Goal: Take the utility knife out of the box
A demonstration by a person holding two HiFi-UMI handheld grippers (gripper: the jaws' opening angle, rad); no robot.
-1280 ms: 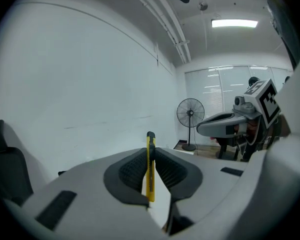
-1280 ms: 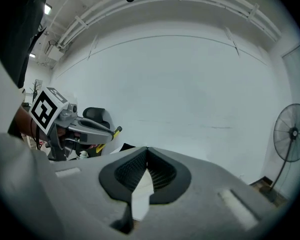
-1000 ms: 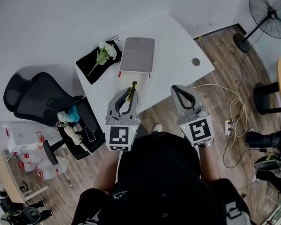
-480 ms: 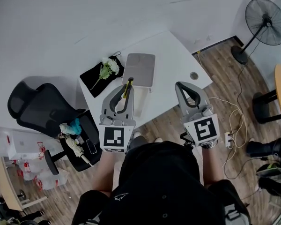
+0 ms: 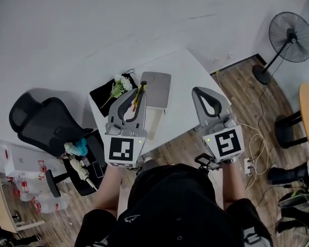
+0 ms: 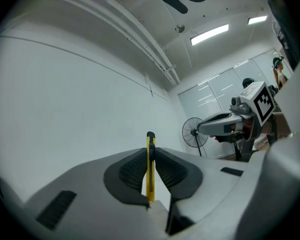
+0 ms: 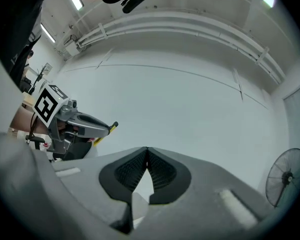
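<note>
Utility knife [image 6: 150, 176], slim yellow plastic, likely light, stiff, slick; left gripper [image 5: 135, 98] clamps mid-body, tip at twelve o'clock. Right gripper [image 7: 147, 156] pressed together, empty.

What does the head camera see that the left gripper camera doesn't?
Only the head view shows the white table, the grey box on it, the white flowers on a black cloth, and the black chair. Only the left gripper view shows the ceiling lights and, close up, the pads squeezing the utility knife. Both show that yellow knife held in the left gripper, the empty right gripper with its jaws together, and the standing fan.
</note>
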